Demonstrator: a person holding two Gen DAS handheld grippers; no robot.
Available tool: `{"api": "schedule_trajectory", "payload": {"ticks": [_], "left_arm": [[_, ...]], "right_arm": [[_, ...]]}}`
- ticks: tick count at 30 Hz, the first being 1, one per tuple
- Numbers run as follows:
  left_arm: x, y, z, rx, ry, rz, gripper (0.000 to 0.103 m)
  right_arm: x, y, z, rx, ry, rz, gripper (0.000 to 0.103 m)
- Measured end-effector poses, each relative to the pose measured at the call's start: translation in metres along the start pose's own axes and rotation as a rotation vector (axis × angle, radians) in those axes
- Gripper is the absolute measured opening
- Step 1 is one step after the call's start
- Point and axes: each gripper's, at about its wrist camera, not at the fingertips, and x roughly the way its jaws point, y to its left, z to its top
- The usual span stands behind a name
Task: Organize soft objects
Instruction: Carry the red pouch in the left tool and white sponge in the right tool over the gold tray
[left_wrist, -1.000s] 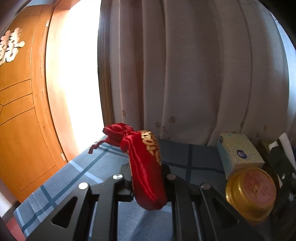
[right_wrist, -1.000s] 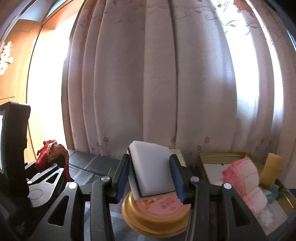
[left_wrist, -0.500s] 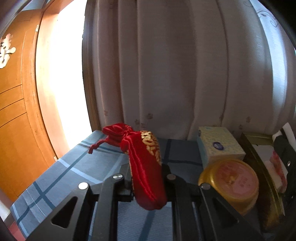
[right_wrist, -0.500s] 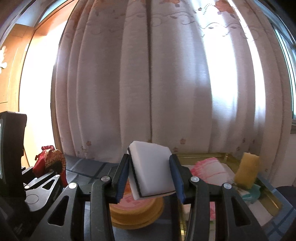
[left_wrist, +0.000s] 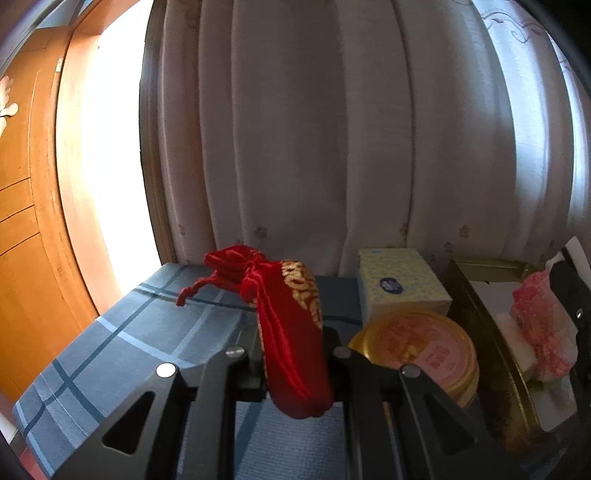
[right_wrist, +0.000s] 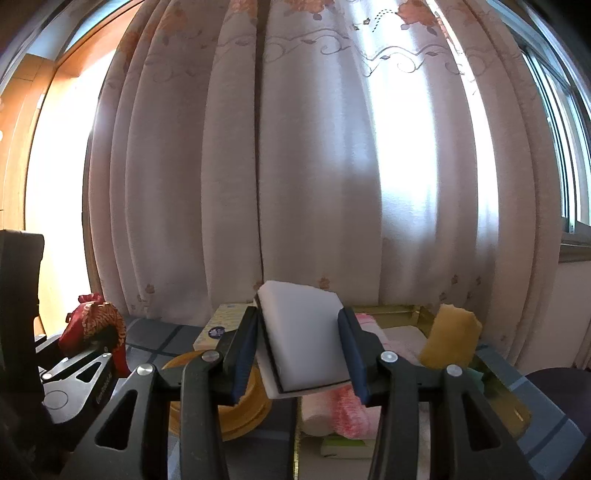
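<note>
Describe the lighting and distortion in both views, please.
Left wrist view: blown-out glare beside the curtain, red pouch sharp. Right wrist view: backlit curtain, white sponge evenly lit, foreground dark; fisheye bends the curtain folds in both.

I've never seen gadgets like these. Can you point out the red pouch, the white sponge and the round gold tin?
red pouch (left_wrist: 295, 343): left wrist view, middle of its satin body.
white sponge (right_wrist: 304, 336): right wrist view, centre of its top face.
round gold tin (left_wrist: 424, 347): left wrist view, on its pink lid.
</note>
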Motion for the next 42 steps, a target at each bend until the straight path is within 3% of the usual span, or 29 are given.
{"api": "schedule_trajectory", "payload": {"ticks": [42], "left_arm": [[-0.026, -0.095, -0.005, 0.097, -0.042, -0.164, 0.012]], "right_arm": [[-0.011, -0.107, -0.004, 0.031, -0.013, -0.182, 0.046]]}}
